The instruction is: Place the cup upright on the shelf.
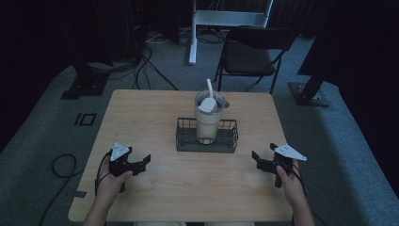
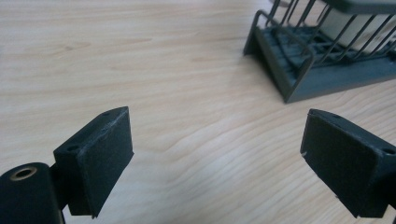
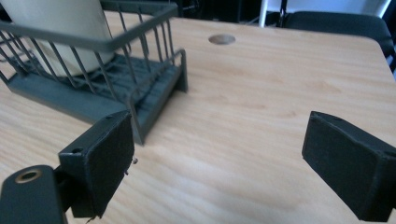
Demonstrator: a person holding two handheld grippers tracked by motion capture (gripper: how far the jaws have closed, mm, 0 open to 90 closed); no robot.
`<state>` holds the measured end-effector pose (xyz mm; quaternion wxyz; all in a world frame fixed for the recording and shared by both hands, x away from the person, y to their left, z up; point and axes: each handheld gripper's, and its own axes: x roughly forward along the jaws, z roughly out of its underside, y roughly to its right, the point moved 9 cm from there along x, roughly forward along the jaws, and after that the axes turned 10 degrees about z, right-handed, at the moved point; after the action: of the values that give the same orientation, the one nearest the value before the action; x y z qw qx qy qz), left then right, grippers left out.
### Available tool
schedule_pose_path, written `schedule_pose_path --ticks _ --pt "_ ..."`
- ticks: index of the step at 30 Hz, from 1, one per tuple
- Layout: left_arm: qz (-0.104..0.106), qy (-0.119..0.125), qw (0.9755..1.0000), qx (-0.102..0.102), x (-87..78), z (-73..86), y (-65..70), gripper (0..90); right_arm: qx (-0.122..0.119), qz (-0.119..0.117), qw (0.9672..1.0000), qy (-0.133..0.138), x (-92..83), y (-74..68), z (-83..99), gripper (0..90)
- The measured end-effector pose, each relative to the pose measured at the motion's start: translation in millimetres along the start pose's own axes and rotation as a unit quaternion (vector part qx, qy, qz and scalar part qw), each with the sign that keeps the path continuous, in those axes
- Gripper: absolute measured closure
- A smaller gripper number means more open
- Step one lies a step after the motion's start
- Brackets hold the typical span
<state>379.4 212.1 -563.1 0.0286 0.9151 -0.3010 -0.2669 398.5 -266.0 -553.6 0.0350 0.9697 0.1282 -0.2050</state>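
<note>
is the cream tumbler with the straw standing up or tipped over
Upright. The cream tumbler with a clear lid stands inside the dark wire basket, its white straw pointing up.

In the high view the person's forearms run off the bottom edge, and the left hand point(image 1: 113, 181) and right hand point(image 1: 288, 181) cover the grips they hold. The room behind the folding chair point(image 1: 251, 52) is too dark to make out, and the white stand point(image 1: 221, 19) is cut by the top edge. The wire basket point(image 1: 207, 141) hides the foot of the cup point(image 1: 208, 117); the cup's contents cannot be told. In the left gripper view the basket point(image 2: 317, 51) runs off the top and right edges, with the cup point(image 2: 348, 23) a pale blur behind its wires. In the right gripper view the cup point(image 3: 60, 32) is cropped at the top.
</note>
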Motion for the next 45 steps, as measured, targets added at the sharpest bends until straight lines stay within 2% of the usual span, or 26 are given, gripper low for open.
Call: schedule_pose_path --ticks 2,5,8,10,12,14,16,19,22,27,31,38,40,42,45 --pt "-0.014 0.000 0.9999 -0.005 -6.1 3.7 -6.4 9.6 -0.006 0.010 0.9999 -0.011 -2.7 4.1 5.4 9.1" --pt "-0.028 -0.002 0.9991 -0.030 -14.7 10.7 -14.9 9.6 0.000 0.013 0.9995 -0.027 -9.0 8.8 17.5 9.1" --pt "-0.052 -0.015 0.9982 -0.026 -22.6 18.1 -23.9 9.6 -0.004 0.016 0.9992 -0.037 -11.1 10.1 23.4 9.1" --pt "-0.069 -0.023 0.9969 -0.031 -29.8 23.4 -31.4 5.3 -0.003 0.017 0.9987 -0.047 -13.2 10.7 28.3 9.1" --pt "-0.072 -0.023 0.9963 -0.041 -35.0 26.7 -35.7 2.7 -0.002 0.018 0.9983 -0.056 -15.0 10.9 32.4 9.1" --pt "-0.081 -0.028 0.9956 -0.038 -40.0 30.4 -39.9 2.6 0.000 0.020 0.9978 -0.063 -16.4 10.9 35.9 9.1" --pt "-0.081 -0.037 0.9952 -0.041 -44.1 35.5 -41.3 2.7 0.000 0.019 0.9974 -0.069 -17.8 10.1 39.1 9.1" --pt "-0.087 -0.059 0.9932 -0.051 -49.6 47.1 -44.0 2.7 -0.002 0.020 0.9966 -0.080 -19.1 9.1 45.6 9.1" --pt "-0.093 -0.075 0.9905 -0.069 -54.3 58.2 -47.9 2.7 -0.007 0.021 0.9955 -0.092 -19.9 9.7 52.4 9.1" --pt "-0.107 -0.071 0.9863 -0.103 -60.9 67.5 -55.0 2.8 -0.007 0.016 0.9940 -0.108 -22.3 9.4 60.7 9.1" --pt "-0.118 -0.075 0.9847 -0.104 -64.0 71.5 -59.4 2.8 -0.010 0.011 0.9929 -0.118 -23.9 8.1 64.3 9.1" --pt "-0.129 -0.092 0.9837 -0.085 -64.1 74.1 -57.9 2.9 -0.032 0.017 0.9893 -0.141 -24.3 5.5 70.2 9.1" --pt "-0.136 -0.102 0.9826 -0.075 -63.6 75.2 -57.1 3.1 -0.042 0.018 0.9875 -0.151 -24.1 4.9 72.6 9.1" --pt "-0.145 -0.119 0.9806 -0.055 -62.5 77.2 -55.3 3.1 -0.051 0.018 0.9846 -0.166 -24.0 4.2 76.1 9.1" --pt "-0.149 -0.121 0.9800 -0.054 -59.2 77.1 -49.5 3.2 -0.047 0.017 0.9844 -0.168 -24.2 4.5 76.5 9.1"
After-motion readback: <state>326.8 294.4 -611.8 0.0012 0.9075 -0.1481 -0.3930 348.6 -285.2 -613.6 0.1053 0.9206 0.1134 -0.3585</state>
